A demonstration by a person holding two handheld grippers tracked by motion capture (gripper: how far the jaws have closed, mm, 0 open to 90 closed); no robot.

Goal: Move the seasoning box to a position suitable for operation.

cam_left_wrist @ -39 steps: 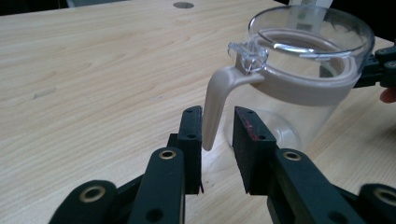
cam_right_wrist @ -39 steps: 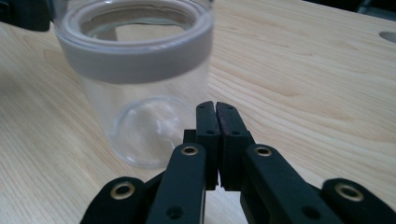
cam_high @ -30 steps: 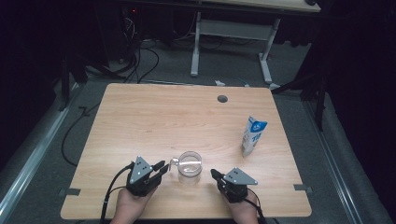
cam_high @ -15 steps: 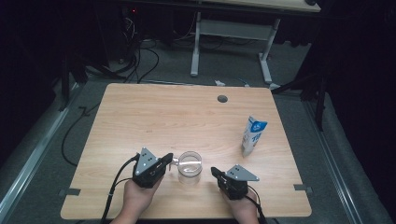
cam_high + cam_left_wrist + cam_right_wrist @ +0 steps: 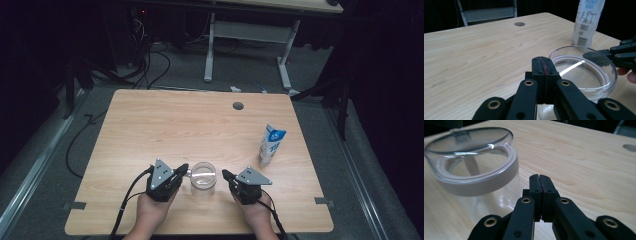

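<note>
Trouble could come if either clenched, empty gripper, left [image 5: 183, 168] or right [image 5: 226, 174], nudges the lidded clear jar [image 5: 203, 178] between them and tips it on the worktop [image 5: 165, 125].

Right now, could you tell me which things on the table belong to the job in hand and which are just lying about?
In the job:
- clear jar
- left gripper, jaws shut
- right gripper, jaws shut

Lying about:
- milk carton

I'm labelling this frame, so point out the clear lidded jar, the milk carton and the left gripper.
clear lidded jar [image 5: 203, 177], high view, lid top.
milk carton [image 5: 271, 145], high view, front face.
left gripper [image 5: 183, 169], high view, closed jaw tips.
</note>
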